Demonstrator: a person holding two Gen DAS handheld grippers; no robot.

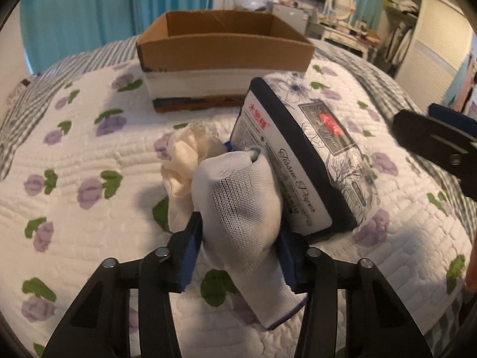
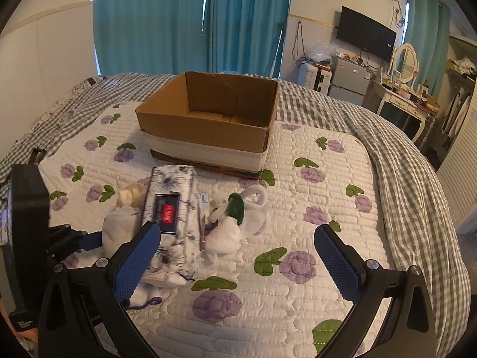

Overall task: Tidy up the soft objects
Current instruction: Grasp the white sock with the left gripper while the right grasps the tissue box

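Note:
My left gripper is shut on a white knit glove on the bed, beside a cream cloth bundle and a floral tissue pack that leans against the glove. The open cardboard box stands behind them. In the right wrist view my right gripper is open and empty above the quilt. The tissue pack, the glove, the cream bundle and a white plush toy with a green part lie in front of the empty box.
A white quilt with purple flowers covers a grey checked bedspread. Teal curtains, a wall TV, a small fridge and a dressing table stand beyond the bed. My right gripper shows at the right edge of the left view.

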